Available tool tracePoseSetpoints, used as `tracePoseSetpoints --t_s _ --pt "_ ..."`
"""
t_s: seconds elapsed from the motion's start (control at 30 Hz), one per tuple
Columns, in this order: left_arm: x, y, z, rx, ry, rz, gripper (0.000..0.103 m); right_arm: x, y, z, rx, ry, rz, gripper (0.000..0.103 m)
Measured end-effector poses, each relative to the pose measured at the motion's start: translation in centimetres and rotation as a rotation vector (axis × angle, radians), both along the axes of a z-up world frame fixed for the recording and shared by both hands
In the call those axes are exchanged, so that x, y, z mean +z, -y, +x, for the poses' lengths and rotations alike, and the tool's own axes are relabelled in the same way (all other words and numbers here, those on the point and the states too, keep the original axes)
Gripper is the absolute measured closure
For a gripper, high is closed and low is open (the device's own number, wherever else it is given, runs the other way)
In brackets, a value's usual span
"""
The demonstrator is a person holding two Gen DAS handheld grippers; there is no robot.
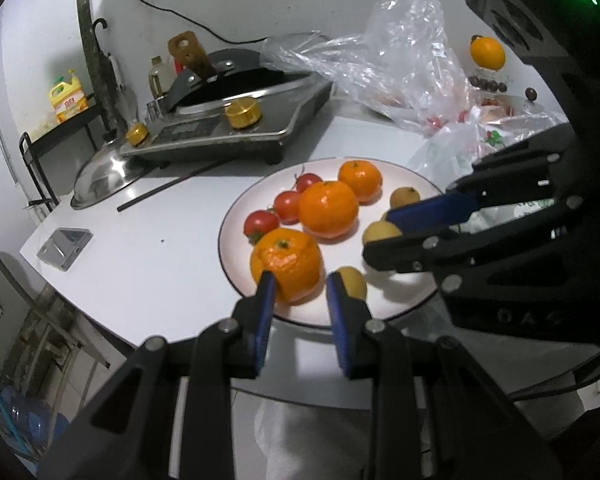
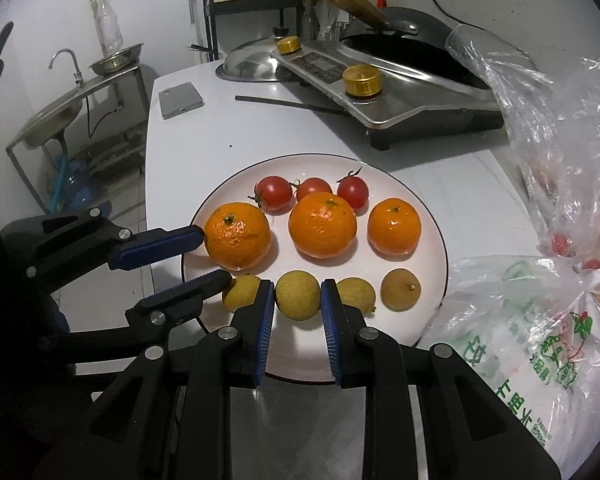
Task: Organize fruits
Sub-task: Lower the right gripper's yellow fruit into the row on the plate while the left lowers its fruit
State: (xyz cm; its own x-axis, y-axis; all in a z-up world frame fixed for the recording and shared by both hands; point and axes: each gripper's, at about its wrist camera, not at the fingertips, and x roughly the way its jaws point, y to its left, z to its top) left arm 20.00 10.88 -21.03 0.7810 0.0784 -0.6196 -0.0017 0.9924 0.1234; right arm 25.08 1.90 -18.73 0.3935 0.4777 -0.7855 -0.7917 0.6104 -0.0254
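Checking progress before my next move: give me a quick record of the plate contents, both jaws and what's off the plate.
plate: three oranges, three tomatoes, four small fruits
left gripper: jaws shut, tips by left orange
right gripper: jaws shut, tips at second small fruit; grip unclear
off plate: plastic bags

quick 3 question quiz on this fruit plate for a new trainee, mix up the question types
1. Count: how many round orange mandarins lie on the round white plate?
2. True or false: seen from the right wrist, the small red tomatoes lie nearer the flat steel cooker than the mandarins do.
3. Pick one: the right tongs have between their pads (a) a tomato, (b) a small yellow-brown round fruit, (c) a mandarin.

Key: 1. three; 2. true; 3. b
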Motion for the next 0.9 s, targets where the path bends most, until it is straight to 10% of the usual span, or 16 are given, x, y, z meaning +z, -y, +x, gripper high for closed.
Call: tracePoseSetpoints --t_s 0.9 --pt "0.3 -0.12 -0.2 -0.001 0.012 -0.009 0.075 -0.18 0.09 -0.42 -0.003 0.001 -0.024 0.077"
